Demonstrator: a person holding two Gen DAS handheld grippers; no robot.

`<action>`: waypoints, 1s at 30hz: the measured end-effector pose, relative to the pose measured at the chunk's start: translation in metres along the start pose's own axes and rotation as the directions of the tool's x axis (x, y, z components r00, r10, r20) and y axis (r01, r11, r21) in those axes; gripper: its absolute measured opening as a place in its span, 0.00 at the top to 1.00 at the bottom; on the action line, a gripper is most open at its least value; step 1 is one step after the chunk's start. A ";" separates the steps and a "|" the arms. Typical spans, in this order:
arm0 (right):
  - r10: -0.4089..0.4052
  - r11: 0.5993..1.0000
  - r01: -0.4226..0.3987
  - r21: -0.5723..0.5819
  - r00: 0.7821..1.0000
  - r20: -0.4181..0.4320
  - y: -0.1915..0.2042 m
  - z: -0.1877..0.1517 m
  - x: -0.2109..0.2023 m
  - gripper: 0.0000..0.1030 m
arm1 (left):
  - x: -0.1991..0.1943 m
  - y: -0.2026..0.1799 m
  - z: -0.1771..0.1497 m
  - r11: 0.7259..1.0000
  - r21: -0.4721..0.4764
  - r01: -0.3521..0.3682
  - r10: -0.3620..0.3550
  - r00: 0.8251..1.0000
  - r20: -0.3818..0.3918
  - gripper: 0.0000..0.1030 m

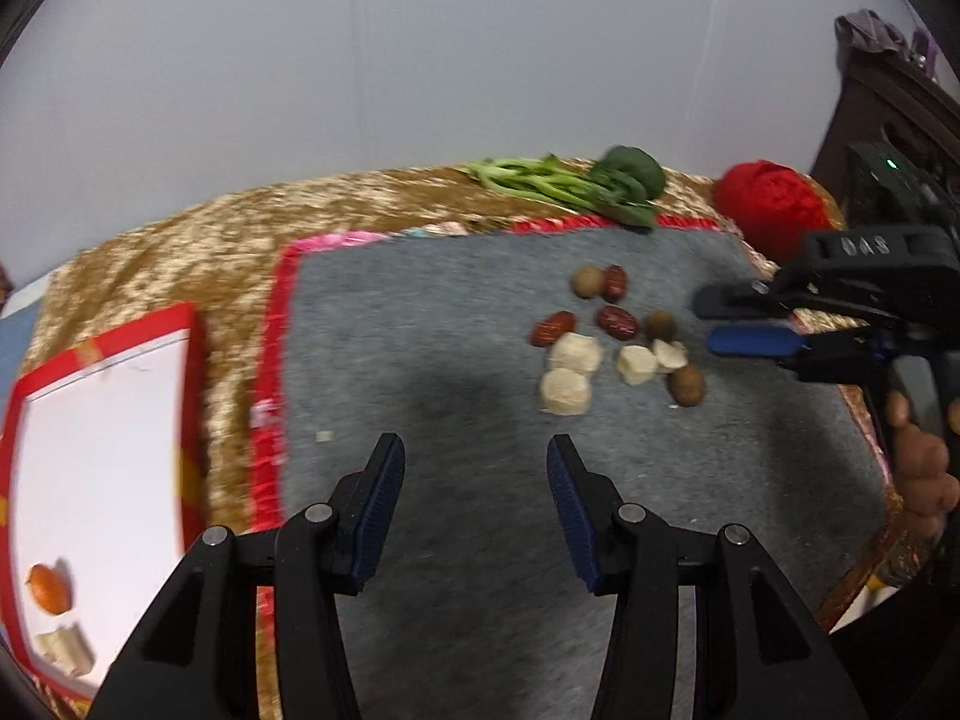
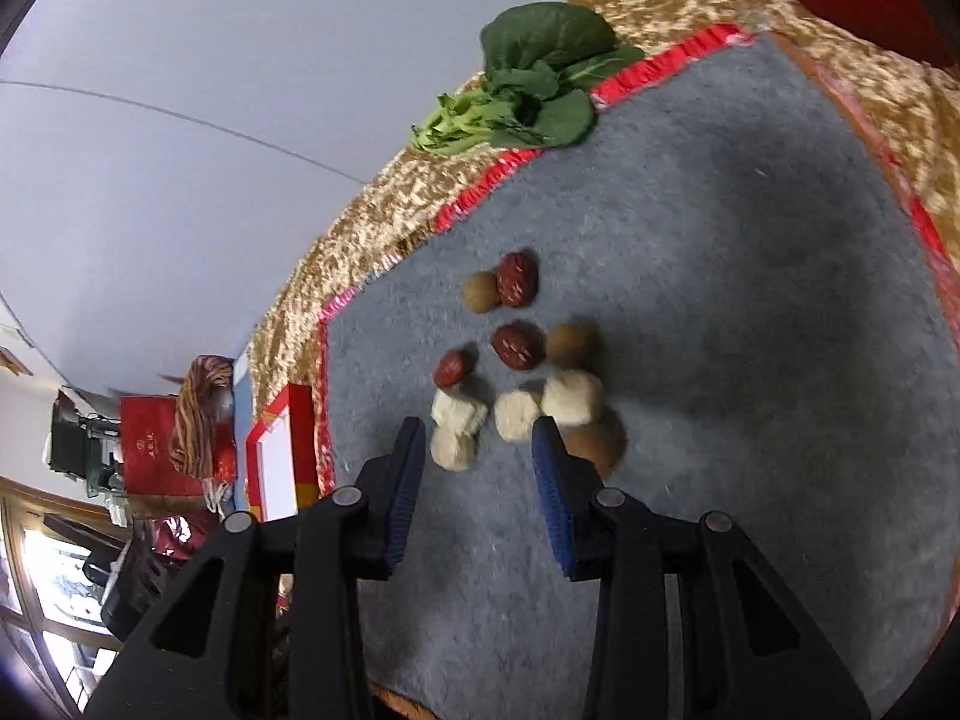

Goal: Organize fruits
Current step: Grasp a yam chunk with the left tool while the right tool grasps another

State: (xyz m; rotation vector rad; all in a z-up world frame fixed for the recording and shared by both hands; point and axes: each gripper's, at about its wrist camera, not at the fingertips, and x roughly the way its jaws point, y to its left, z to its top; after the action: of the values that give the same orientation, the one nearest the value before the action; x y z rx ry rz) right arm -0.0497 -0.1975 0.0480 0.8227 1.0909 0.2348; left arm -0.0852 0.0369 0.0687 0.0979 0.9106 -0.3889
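A grey mat (image 1: 480,360) with a red trim lies on a gold patterned cloth (image 1: 198,240). At its twelve o'clock edge rests a bunch of leafy greens (image 1: 576,180), leaves overlapping the trim. A red bundle (image 1: 771,204) sits near the two o'clock corner. Beyond the table, at nine o'clock in the right wrist view, stands a red bag (image 2: 147,450).

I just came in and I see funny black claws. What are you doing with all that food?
A person holds a gripper in each hand and is sorting food from a pile on the grey mat into a white tray with a red rim. The tray already holds a round orange-brown fruit and a pale chunk. The right gripper is open, just short of the pile of red dates, brown round fruits and pale chunks. The left gripper is open and holds nothing. Leafy greens lie at the mat's far edge.
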 end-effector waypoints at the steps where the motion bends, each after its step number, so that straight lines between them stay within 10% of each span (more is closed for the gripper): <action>1: 0.010 1.000 -0.010 0.001 1.000 -0.014 0.002 0.002 0.004 0.62 | 0.003 -0.004 0.001 1.000 0.008 0.007 -0.007 1.000 -0.005 0.52; 21: -0.211 0.958 0.179 -0.222 0.969 -0.125 0.036 0.012 0.093 0.70 | 0.031 -0.007 0.001 0.987 0.045 0.156 -0.151 0.983 -0.109 0.53; 30: -0.066 0.991 0.054 -0.125 0.993 -0.094 0.021 0.025 0.051 0.71 | 0.052 -0.025 0.013 0.977 0.076 0.198 -0.191 0.977 -0.091 0.53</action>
State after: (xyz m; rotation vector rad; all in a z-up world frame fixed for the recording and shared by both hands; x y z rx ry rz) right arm 0.0007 -0.1667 0.0325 0.6735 1.1796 0.2906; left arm -0.0562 -0.0041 0.0382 0.1036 0.9895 -0.6094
